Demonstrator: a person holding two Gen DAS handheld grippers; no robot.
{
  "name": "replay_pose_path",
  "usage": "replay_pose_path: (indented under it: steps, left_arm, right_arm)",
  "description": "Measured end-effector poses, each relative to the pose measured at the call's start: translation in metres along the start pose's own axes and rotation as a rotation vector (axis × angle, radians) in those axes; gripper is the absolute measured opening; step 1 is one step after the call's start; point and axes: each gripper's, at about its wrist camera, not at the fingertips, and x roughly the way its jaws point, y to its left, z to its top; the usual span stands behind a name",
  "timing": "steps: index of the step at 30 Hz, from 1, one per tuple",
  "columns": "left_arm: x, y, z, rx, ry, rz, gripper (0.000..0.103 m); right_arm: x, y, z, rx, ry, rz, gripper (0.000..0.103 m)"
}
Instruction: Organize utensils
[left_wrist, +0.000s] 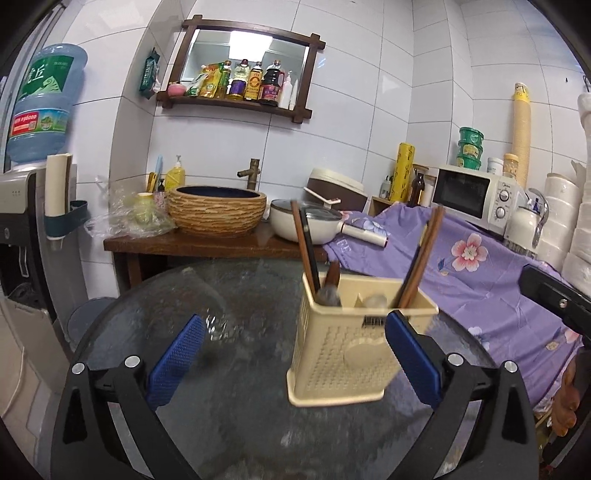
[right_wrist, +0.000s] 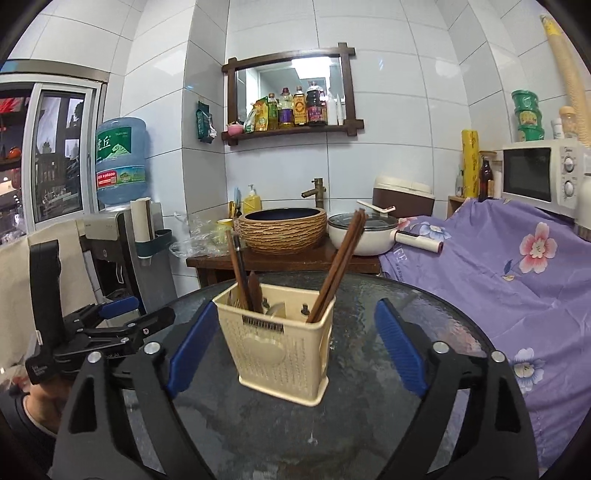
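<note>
A cream perforated utensil holder (left_wrist: 347, 350) stands on the round glass table (left_wrist: 240, 406). It holds brown chopsticks (left_wrist: 421, 266) leaning right, more chopsticks (left_wrist: 304, 251) leaning left, and spoon handles. My left gripper (left_wrist: 295, 354) is open and empty, a little before the holder. In the right wrist view the holder (right_wrist: 284, 347) sits between and just beyond my open right gripper (right_wrist: 291, 343), with chopsticks (right_wrist: 340, 266) sticking up. The left gripper (right_wrist: 122, 321) shows at the left edge there.
Behind the table stands a wooden counter (left_wrist: 207, 243) with a woven basin (left_wrist: 218, 210) and a white pot (left_wrist: 306, 225). A purple floral cloth (left_wrist: 480, 280) covers the right side, with a microwave (left_wrist: 476, 195). A water dispenser (right_wrist: 118, 236) stands at the left.
</note>
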Motion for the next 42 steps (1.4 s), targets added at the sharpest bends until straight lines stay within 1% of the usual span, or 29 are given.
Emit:
replay_pose_path:
  steps: [1, 4, 6, 8, 11, 14, 17, 20, 23, 26, 32, 35, 42]
  left_arm:
    - [-0.007, 0.0, -0.009, 0.004, 0.005, 0.004, 0.097]
    - [-0.026, 0.0, -0.034, -0.003, 0.02, -0.037, 0.097]
    - [-0.035, -0.001, -0.049, -0.012, 0.045, -0.027, 0.096]
    - [-0.048, -0.005, -0.066, 0.001, 0.067, 0.012, 0.097]
    - [-0.069, -0.013, -0.083, 0.036, 0.063, 0.072, 0.097]
    - [-0.092, -0.019, -0.093, 0.045, 0.045, 0.093, 0.097]
    - [-0.112, -0.022, -0.1, 0.028, 0.028, 0.11, 0.097]
    - [-0.13, -0.027, -0.107, 0.024, 0.019, 0.11, 0.097]
    - [-0.143, -0.033, -0.109, 0.05, 0.009, 0.135, 0.097]
    - [-0.152, -0.035, -0.112, 0.043, 0.01, 0.122, 0.097]
    - [-0.16, -0.041, -0.116, 0.074, 0.013, 0.12, 0.097]
    - [-0.163, -0.041, -0.117, 0.071, 0.007, 0.123, 0.097]
    - [-0.167, -0.042, -0.116, 0.073, -0.001, 0.129, 0.097]
  right_arm:
    - [-0.006, 0.001, -0.007, -0.002, -0.004, -0.004, 0.09]
    - [-0.028, 0.006, -0.036, 0.018, -0.006, -0.003, 0.094]
    - [-0.043, 0.009, -0.055, 0.031, -0.008, -0.018, 0.094]
    - [-0.056, 0.012, -0.069, 0.038, -0.013, -0.04, 0.095]
    - [-0.081, 0.012, -0.088, 0.065, -0.027, -0.044, 0.097]
    - [-0.104, 0.017, -0.103, 0.062, -0.036, -0.06, 0.097]
    - [-0.125, 0.025, -0.113, 0.041, -0.04, -0.068, 0.097]
    - [-0.14, 0.027, -0.117, 0.043, -0.034, -0.056, 0.097]
    - [-0.153, 0.029, -0.12, 0.047, -0.052, -0.055, 0.097]
    - [-0.162, 0.034, -0.121, 0.042, -0.059, -0.055, 0.097]
    - [-0.169, 0.038, -0.123, 0.039, -0.066, -0.049, 0.097]
    - [-0.171, 0.039, -0.123, 0.034, -0.071, -0.06, 0.097]
    - [-0.17, 0.038, -0.123, 0.041, -0.057, -0.05, 0.097]
